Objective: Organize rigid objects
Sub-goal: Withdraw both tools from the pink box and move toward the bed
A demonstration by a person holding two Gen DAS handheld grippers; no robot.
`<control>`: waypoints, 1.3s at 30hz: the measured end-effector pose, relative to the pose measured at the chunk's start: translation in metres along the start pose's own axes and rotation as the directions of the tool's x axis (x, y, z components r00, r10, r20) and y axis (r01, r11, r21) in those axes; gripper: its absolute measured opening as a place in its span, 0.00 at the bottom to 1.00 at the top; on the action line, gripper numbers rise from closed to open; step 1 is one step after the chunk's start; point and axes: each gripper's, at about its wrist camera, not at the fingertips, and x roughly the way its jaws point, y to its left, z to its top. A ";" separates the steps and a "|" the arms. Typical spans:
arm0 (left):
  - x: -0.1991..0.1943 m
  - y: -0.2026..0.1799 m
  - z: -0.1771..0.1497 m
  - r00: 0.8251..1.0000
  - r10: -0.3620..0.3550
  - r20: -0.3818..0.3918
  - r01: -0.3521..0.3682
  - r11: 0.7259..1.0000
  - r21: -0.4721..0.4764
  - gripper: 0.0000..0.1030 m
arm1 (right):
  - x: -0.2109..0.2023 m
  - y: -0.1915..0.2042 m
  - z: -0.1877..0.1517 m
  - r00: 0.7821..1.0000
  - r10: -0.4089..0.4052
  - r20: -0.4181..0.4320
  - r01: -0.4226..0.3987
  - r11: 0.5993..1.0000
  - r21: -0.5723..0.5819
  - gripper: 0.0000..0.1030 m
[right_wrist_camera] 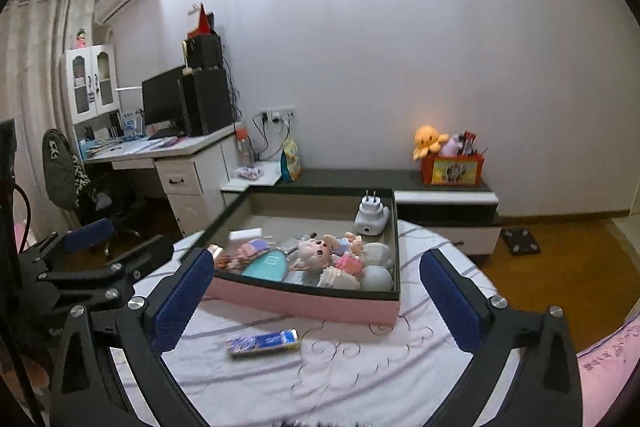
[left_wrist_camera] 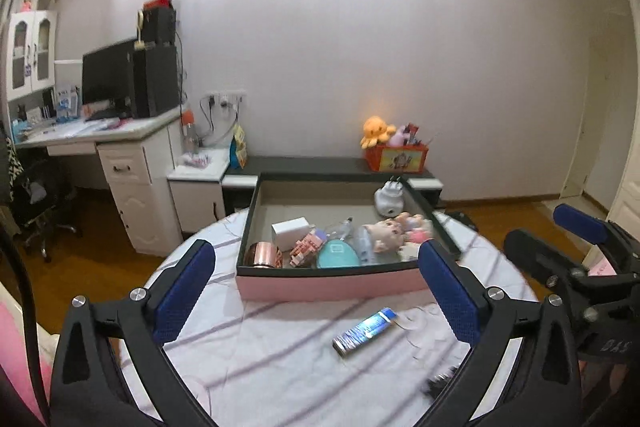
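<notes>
- One pink box [left_wrist_camera: 332,283] at the surface's [left_wrist_camera: 256,359] far edge.
- One blue packet [left_wrist_camera: 365,331] lies near the front.
- Two hand-held grippers: left hand-held gripper [left_wrist_camera: 320,291] and right hand-held gripper [right_wrist_camera: 316,301], fingers apart, empty.

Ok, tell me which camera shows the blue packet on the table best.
The left wrist view: the blue packet lies unblocked between the open left claw, its label sharper. The right wrist view shows it whole too, but blurrier, nearer one finger.

Pink box [right_wrist_camera: 312,301], black rim; blue-silver packet [right_wrist_camera: 264,342]; white cloth [right_wrist_camera: 360,367], purple stripes; blue-padded tools.
</notes>
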 end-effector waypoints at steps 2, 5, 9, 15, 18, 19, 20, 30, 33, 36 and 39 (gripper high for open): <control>-0.024 -0.005 -0.003 0.999 0.018 0.032 -0.018 1.000 0.014 1.00 | -0.026 0.010 -0.001 1.000 -0.010 0.019 0.011 1.000 -0.026 1.00; -0.057 -0.007 -0.008 0.998 0.010 0.062 -0.010 1.000 0.009 1.00 | -0.057 0.016 -0.003 0.999 -0.003 0.048 0.004 1.000 -0.030 1.00; -0.095 -0.011 -0.011 0.994 0.030 0.109 -0.032 0.999 0.018 1.00 | -0.092 0.027 -0.006 0.995 -0.049 0.090 0.055 0.996 -0.063 1.00; -0.141 -0.019 -0.014 0.984 0.053 0.170 -0.059 0.998 0.027 1.00 | -0.133 0.034 -0.009 0.990 -0.051 0.134 0.061 0.996 -0.070 1.00; -0.160 -0.023 -0.015 0.977 0.070 0.202 -0.080 0.996 0.040 1.00 | -0.149 0.038 -0.011 0.986 -0.054 0.157 0.066 0.995 -0.073 1.00; -0.165 -0.024 -0.014 0.974 0.072 0.213 -0.084 0.996 0.044 1.00 | -0.154 0.038 -0.011 0.985 -0.054 0.163 0.067 0.995 -0.073 1.00; -0.169 -0.025 -0.013 0.973 0.077 0.218 -0.089 0.995 0.047 1.00 | -0.159 0.039 -0.011 0.984 -0.054 0.172 0.067 0.995 -0.072 1.00; -0.177 -0.027 -0.011 0.965 0.093 0.247 -0.110 0.992 0.057 1.00 | -0.176 0.043 -0.013 0.977 -0.054 0.207 0.070 0.995 -0.072 1.00; -0.173 -0.027 -0.011 0.967 0.095 0.238 -0.112 0.992 0.059 1.00 | -0.174 0.043 -0.013 0.979 -0.055 0.197 0.071 0.995 -0.073 1.00; -0.168 -0.028 -0.010 0.968 0.095 0.231 -0.112 0.992 0.062 1.00 | -0.170 0.041 -0.012 0.981 -0.054 0.187 0.069 0.995 -0.071 1.00; -0.162 -0.028 -0.010 0.971 0.092 0.221 -0.108 0.992 0.065 1.00 | -0.167 0.040 -0.012 0.982 -0.055 0.179 0.068 0.995 -0.068 1.00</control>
